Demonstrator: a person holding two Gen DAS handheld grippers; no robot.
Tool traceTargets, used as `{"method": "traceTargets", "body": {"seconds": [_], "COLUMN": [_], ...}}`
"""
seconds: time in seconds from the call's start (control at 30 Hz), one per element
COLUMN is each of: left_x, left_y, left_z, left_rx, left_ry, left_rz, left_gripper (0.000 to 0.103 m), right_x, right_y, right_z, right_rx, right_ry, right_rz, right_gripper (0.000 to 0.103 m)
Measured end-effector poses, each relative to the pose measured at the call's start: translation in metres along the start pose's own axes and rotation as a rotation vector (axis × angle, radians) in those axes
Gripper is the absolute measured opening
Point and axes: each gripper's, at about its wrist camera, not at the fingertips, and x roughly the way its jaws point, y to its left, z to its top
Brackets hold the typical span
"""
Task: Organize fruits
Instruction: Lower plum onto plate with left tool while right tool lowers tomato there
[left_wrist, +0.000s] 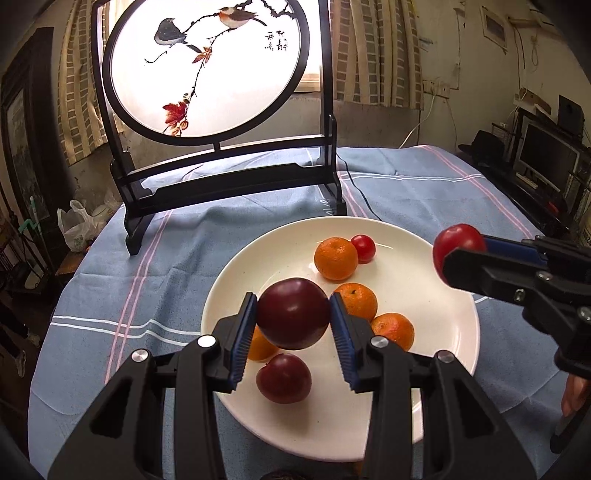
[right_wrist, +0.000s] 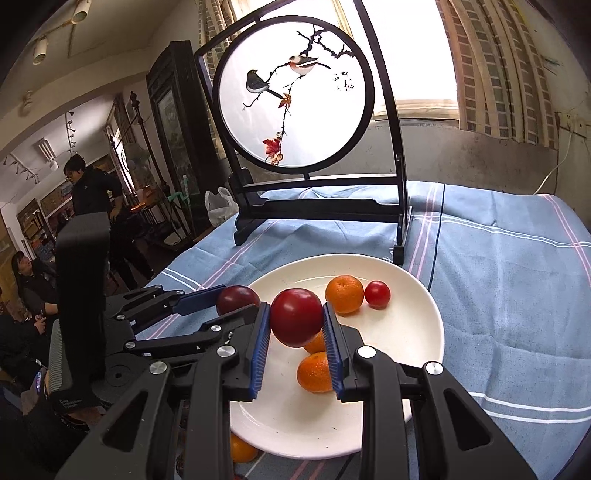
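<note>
Four mandarins (left_wrist: 336, 257) crowd plate (left_wrist: 450, 354) — bird screen (left_wrist: 207, 66) behind.

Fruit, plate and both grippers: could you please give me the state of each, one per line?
Left gripper: shut on the dark plum, held above the plate.
Right gripper: shut on the red fruit, held above the plate.
White plate: flat on the blue tablecloth, partly filled.
Second plum: resting on the plate.
Small tomato: on the plate, beside a tangerine.

4 oranges (left_wrist: 336, 257) and 1 orange (right_wrist: 242, 448), 2 plums (left_wrist: 293, 314), 2 tomatoes (left_wrist: 363, 248), 1 plate (left_wrist: 258, 266).
</note>
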Motion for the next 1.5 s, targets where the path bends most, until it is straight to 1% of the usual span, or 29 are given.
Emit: {"method": "traceTargets", "body": {"seconds": [0.2,0.37,0.7,1.03,1.07,1.1,1.13,1.17,1.2,1.23,1.4,1.5], "left_x": [0.002,0.005,0.007,0.013,0.013,0.014,0.015,0.015,0.012,0.009,0.001,-0.003], "left_y": [-0.002,-0.002,-0.002,-0.006,-0.006,-0.006,-0.007,-0.006,-0.006,-0.005,-0.001,0.004], "left_z": [-0.001,-0.002,-0.002,-0.004,-0.005,-0.005,-0.005,-0.005,-0.005,-0.004,-0.001,0.001], "left_rx": [0.009,0.011,0.008,0.023,0.023,0.024,0.027,0.028,0.023,0.019,0.016,0.003], "left_ry": [0.008,0.014,0.018,0.033,0.036,0.040,0.043,0.038,0.023,0.003,-0.016,-0.018], "left_rz": [0.002,0.005,0.006,0.001,0.003,0.005,0.007,0.016,0.025,0.033,0.025,0.026], "left_gripper": [0.040,0.040,0.040,0.040,0.041,0.041,0.043,0.055,0.061,0.064,0.064,0.064], "right_x": [0.006,0.015,0.018,0.029,0.031,0.032,0.033,0.033,0.031,0.030,0.022,0.021], "right_y": [-0.005,-0.009,-0.012,-0.019,-0.019,-0.021,-0.023,-0.025,-0.027,-0.028,-0.030,-0.027], "right_z": [-0.001,-0.005,-0.006,-0.011,-0.011,-0.011,-0.011,-0.012,-0.011,-0.011,-0.008,-0.009], "right_rx": [0.012,0.025,0.031,0.048,0.050,0.061,0.077,0.091,0.100,0.101,0.117,0.107], "right_ry": [0.007,0.032,0.036,0.065,0.069,0.070,0.068,0.065,0.057,0.051,0.031,0.030], "right_rz": [-0.026,-0.026,-0.030,-0.044,-0.042,-0.043,-0.050,-0.054,-0.056,-0.062,-0.042,-0.041], "right_gripper": [0.028,0.028,0.028,0.028,0.029,0.033,0.040,0.055,0.056,0.056,0.056,0.062]}}
